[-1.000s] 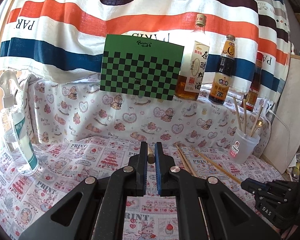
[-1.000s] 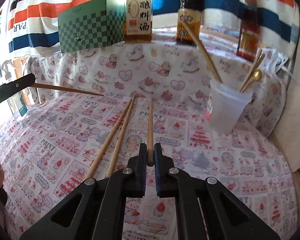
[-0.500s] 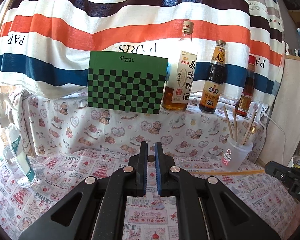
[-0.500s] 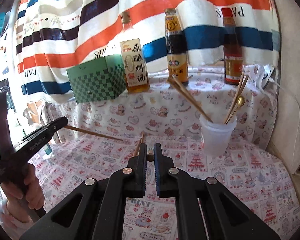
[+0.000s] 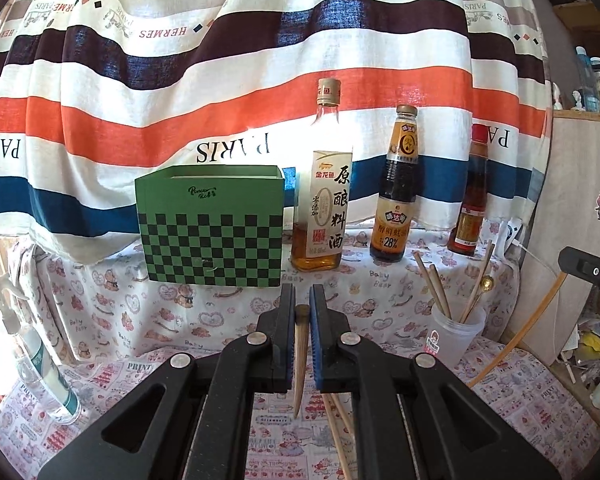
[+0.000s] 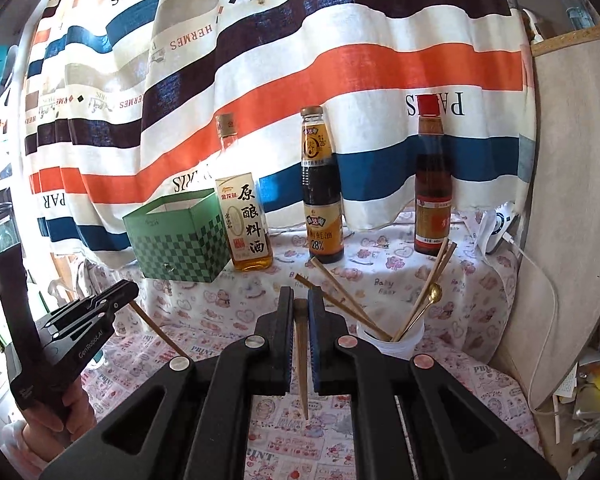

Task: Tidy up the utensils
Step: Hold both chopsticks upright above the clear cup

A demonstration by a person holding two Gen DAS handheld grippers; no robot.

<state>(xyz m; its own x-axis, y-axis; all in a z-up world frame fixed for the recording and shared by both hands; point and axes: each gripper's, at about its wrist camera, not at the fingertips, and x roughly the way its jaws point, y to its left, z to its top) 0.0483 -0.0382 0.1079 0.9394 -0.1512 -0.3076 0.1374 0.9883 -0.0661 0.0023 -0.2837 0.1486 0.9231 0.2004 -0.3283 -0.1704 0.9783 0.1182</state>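
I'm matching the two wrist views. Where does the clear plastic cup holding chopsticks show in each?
Left wrist: the cup stands at lower right, right of the left gripper.
Right wrist: the cup is just right of centre, partly behind the right gripper.
Shared landmark: the green checkered box on the ledge behind, left of the bottles.

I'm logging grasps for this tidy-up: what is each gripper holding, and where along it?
The left gripper and the right gripper each clamp one chopstick near its thick end, thin tip hanging down.
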